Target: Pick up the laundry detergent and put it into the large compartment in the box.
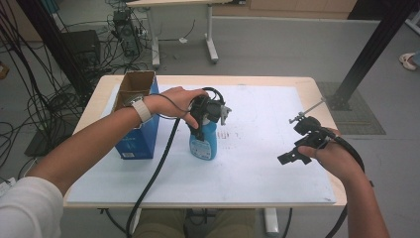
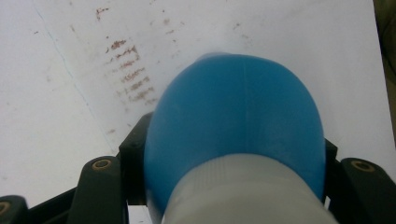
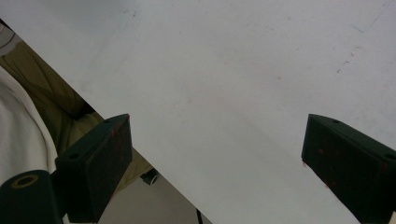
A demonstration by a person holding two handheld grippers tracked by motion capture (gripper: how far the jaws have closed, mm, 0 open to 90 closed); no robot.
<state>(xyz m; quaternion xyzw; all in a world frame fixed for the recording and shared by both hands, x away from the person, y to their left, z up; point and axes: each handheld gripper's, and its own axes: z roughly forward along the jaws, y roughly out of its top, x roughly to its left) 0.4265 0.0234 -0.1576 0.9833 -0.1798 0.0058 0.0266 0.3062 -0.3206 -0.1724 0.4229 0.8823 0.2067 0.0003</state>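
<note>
A blue bottle (image 1: 204, 141) with a white label stands upright on the white mat (image 1: 257, 163), just right of a blue cardboard box (image 1: 136, 116). My left gripper (image 1: 203, 119) comes down from above and is shut on the bottle's top. In the left gripper view the blue bottle (image 2: 238, 126) and its pale neck sit squeezed between the black jaws. My right gripper (image 1: 292, 151) hovers over the mat's right side, open. In the right gripper view its fingers (image 3: 100, 161) stand far apart with nothing between them.
The blue box is open at the top and stands at the mat's left edge. The wooden table edge (image 1: 317, 89) borders the mat. Cables trail from both grippers. Beyond the table stand a black post (image 1: 369, 49), a cable tangle (image 1: 39, 94) and another table's legs (image 1: 210, 34).
</note>
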